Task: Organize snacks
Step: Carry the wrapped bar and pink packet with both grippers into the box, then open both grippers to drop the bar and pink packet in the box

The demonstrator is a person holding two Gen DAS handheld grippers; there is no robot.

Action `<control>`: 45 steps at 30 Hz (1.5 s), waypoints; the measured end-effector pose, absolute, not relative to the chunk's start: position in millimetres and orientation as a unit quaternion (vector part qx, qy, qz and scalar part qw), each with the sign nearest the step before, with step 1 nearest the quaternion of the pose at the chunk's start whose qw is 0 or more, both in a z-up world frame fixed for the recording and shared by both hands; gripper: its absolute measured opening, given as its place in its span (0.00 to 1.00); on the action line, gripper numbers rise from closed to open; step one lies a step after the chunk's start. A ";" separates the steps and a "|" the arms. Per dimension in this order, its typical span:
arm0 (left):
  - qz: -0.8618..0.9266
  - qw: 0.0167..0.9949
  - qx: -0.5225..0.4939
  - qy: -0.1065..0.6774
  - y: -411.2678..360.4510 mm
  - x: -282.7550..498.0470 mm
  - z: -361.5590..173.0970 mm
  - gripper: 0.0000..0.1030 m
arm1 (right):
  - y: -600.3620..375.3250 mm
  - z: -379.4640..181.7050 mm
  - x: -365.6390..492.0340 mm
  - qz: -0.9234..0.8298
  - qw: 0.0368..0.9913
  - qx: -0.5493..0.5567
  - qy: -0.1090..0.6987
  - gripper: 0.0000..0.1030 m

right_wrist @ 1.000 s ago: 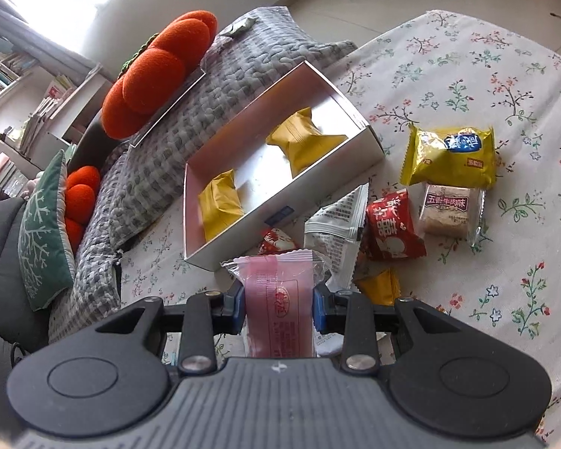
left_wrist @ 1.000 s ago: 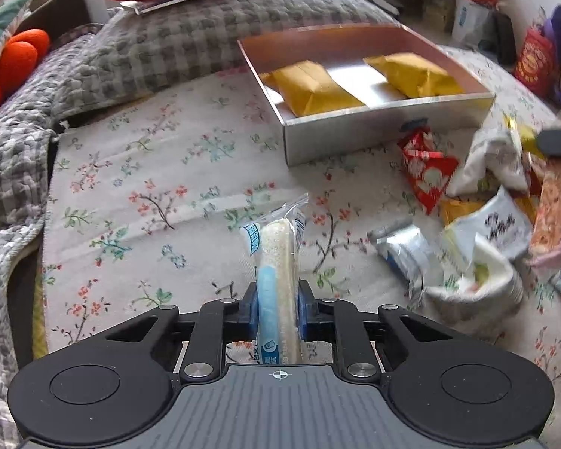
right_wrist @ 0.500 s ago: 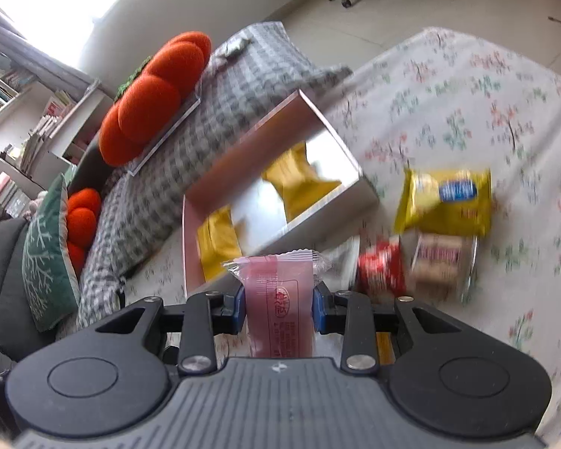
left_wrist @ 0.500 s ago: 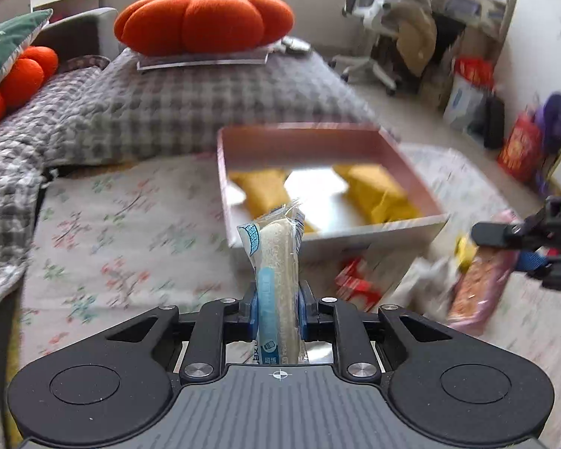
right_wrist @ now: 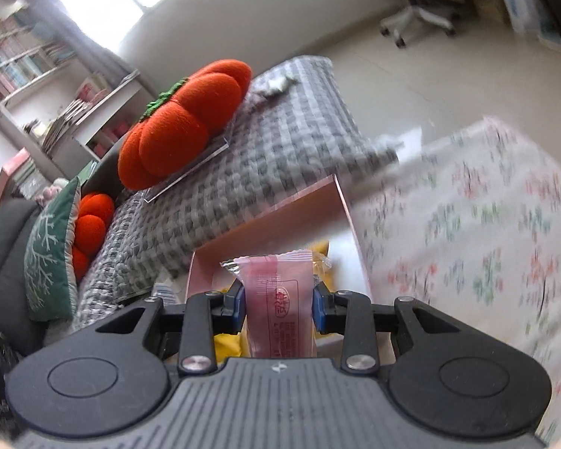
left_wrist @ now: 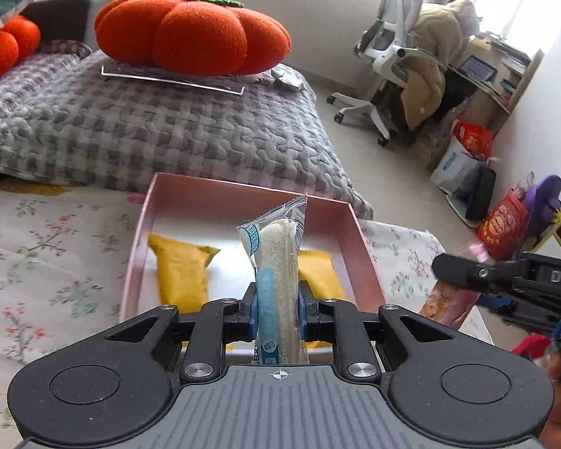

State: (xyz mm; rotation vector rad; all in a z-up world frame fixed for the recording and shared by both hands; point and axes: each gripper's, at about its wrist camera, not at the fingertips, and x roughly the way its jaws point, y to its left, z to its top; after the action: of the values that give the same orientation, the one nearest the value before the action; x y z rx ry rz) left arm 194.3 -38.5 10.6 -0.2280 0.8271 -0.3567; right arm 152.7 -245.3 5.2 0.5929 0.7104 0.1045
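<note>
My left gripper (left_wrist: 277, 308) is shut on a clear-wrapped pale rice cracker stick with blue print (left_wrist: 276, 262), held upright just in front of the pink box (left_wrist: 243, 194). Two yellow snack packets (left_wrist: 179, 273) lie inside the box. My right gripper (right_wrist: 278, 301) is shut on a pink snack packet (right_wrist: 276, 295), held above the near end of the same pink box (right_wrist: 273, 224). The right gripper also shows in the left wrist view (left_wrist: 505, 280) at the right, beside the box.
A grey quilted blanket (left_wrist: 149, 131) with an orange pumpkin cushion (left_wrist: 190, 33) lies behind the box. The floral cloth (left_wrist: 37, 254) covers the surface. A desk chair (left_wrist: 392, 56) and bags (left_wrist: 501, 217) stand on the floor to the right.
Both grippers have lifted and moved toward the pink box with their snacks still held. The loose snack pile has dropped out of both views.
</note>
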 end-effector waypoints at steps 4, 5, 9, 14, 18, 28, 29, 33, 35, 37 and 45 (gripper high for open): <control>-0.162 0.898 -0.106 0.396 -47.0 209.1 1.0 0.17 | -245.4 10.8 169.9 0.059 0.915 0.227 0.329 0.30; -0.158 0.899 -0.103 0.395 -48.5 213.1 -2.3 0.17 | -245.5 10.2 173.8 0.062 0.917 0.215 0.330 0.30; -0.148 0.900 -0.102 0.396 -51.6 225.8 -13.3 0.17 | -238.1 -1.3 193.7 0.059 0.921 0.164 0.348 0.30; -0.139 0.902 -0.088 0.400 -59.0 236.0 -29.6 0.17 | -223.5 -22.0 213.0 0.046 0.921 0.096 0.375 0.30; -0.134 0.901 -0.090 0.403 -62.5 242.0 -38.7 0.18 | -217.9 -33.9 221.5 0.047 0.917 0.076 0.388 0.29; -0.129 0.910 -0.072 0.387 -61.2 239.1 -28.8 0.26 | -236.2 -35.4 222.7 0.040 0.911 0.152 0.381 0.48; -0.128 0.911 -0.074 0.385 -59.5 238.4 -24.3 0.26 | -240.3 -29.5 219.8 0.044 0.912 0.168 0.372 0.50; -0.124 0.915 -0.074 0.376 -53.1 228.6 -7.5 0.33 | -241.6 -18.6 214.7 0.040 0.913 0.157 0.374 0.50; -0.112 0.917 -0.067 0.376 -50.1 221.9 -0.9 0.39 | -238.9 -27.2 216.8 0.033 0.906 0.134 0.401 0.46; -0.110 0.915 -0.071 0.381 -46.4 217.1 3.6 0.40 | -240.0 -30.4 216.0 0.014 0.897 0.133 0.422 0.44; -0.102 0.898 -0.064 0.424 -34.6 190.0 11.6 0.54 | -240.5 24.0 168.0 0.060 0.922 0.140 0.357 0.88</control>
State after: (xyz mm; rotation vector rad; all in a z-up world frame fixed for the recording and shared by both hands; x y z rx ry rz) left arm 190.0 -34.6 11.6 -0.1326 0.8778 -0.2107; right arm 168.0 -240.5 24.0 0.2870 0.7324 0.1240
